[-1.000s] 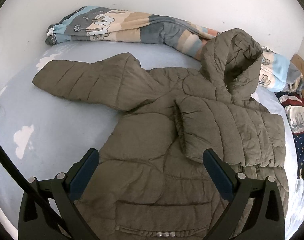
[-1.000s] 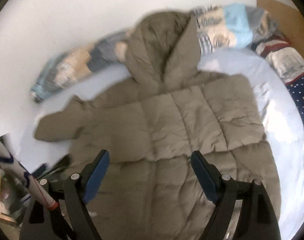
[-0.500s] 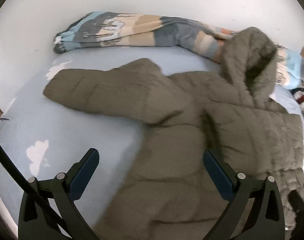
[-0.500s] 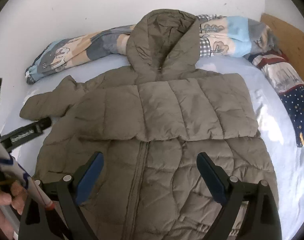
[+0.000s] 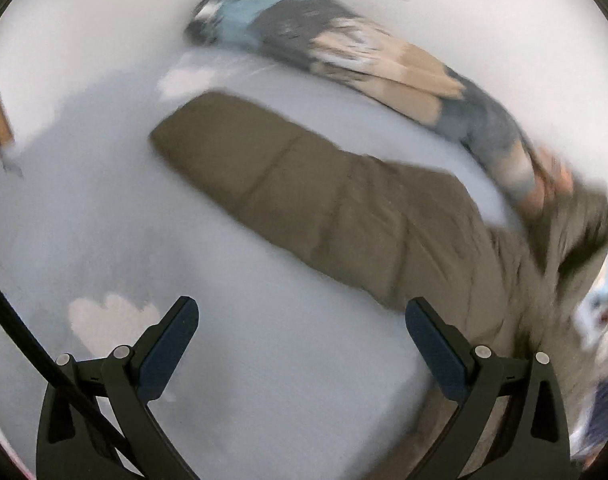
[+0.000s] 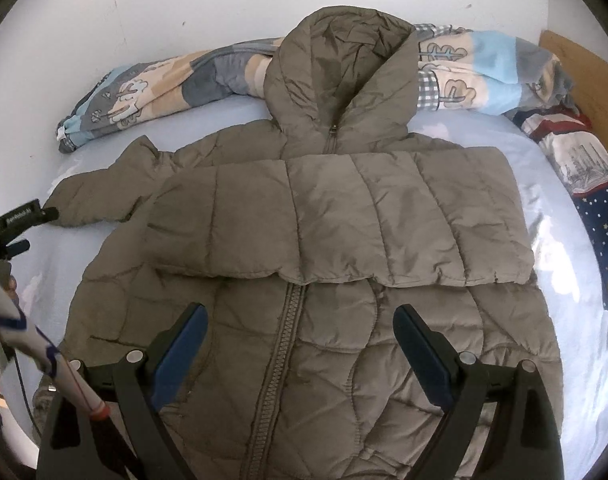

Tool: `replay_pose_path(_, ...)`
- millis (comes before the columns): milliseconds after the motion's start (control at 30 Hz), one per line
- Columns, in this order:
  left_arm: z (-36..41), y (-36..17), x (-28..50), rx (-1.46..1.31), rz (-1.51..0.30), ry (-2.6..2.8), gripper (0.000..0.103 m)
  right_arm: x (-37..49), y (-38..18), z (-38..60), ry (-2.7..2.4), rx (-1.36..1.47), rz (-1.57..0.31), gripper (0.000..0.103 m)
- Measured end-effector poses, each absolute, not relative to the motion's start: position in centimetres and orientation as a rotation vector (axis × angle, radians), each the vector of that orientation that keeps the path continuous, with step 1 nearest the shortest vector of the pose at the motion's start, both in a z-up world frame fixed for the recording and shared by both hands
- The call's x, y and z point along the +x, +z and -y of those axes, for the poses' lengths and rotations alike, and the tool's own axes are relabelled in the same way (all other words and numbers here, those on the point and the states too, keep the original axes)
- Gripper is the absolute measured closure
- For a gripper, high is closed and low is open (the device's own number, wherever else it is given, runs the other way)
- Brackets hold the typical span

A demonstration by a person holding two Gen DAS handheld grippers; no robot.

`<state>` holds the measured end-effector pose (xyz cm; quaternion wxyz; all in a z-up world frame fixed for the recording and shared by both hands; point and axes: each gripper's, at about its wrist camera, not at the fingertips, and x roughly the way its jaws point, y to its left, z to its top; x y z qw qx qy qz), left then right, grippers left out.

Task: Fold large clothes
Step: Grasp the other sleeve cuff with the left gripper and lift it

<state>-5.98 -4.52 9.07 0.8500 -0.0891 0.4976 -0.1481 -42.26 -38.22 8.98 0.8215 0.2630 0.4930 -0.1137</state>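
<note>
The right gripper point(image 6: 300, 340) hung over the lower front of the jacket point(image 6: 304, 264), its jaws spread wide after just opening further, with nothing between the blue pads point(image 6: 180, 352) but the quilted cloth below them, which they did not press. The jacket lay face up on the pale blue sheet point(image 6: 552, 248), zip point(image 6: 282, 344) closed, hood point(image 6: 340, 72) propped against the rolled quilt point(image 6: 152, 88) along the white wall point(image 6: 184, 0). One sleeve point(image 6: 336, 216) was folded flat across the chest, reaching nearly to the opposite edge; the other sleeve point(image 6: 104, 196) stretched out toward the left of this view, its cuff just beside the tip of the left gripper point(image 6: 24, 216). A patterned cloth point(image 6: 584, 184) with stars lay along the right edge of the bed.

The left gripper point(image 5: 300, 344) was also wide open and held nothing. Its view was badly smeared by motion, so detail is uncertain, but the outstretched sleeve point(image 5: 288, 192) ran diagonally ahead of the fingers, apparently clear of them, with bare sheet point(image 5: 104, 216) under the left pad point(image 5: 168, 344) and the jacket body point(image 5: 524, 288) behind the right one. The quilt point(image 5: 384, 64) lay beyond the sleeve against the wall point(image 5: 104, 20).
</note>
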Motion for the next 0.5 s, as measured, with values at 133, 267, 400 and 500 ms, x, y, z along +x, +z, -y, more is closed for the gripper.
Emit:
replay_pose_path(133, -1.0, 8.8, -1.3, -0.399, -1.064, -0.283, 0.006, -42.1, 9.2, 38.3, -0.236, 0.570, -1.045, 0.006)
replay_pose_path(267, -5.3, 7.4, 2.8, -0.596, -1.071, -0.280, 0.023, -42.0, 9.1, 38.1, -0.227, 0.578, -1.048, 0.006)
replay_pose_path(400, -6.8, 4.8, 5.9, -0.708, -1.102, -0.280, 0.035, -42.1, 8.8, 37.8, -0.213, 0.577, -1.066, 0.006)
replay_pose_path(500, -6.8, 2.7, 8.0, -0.778, -1.117, -0.286, 0.049, -42.1, 8.7, 37.9, -0.214, 0.585, -1.069, 0.006)
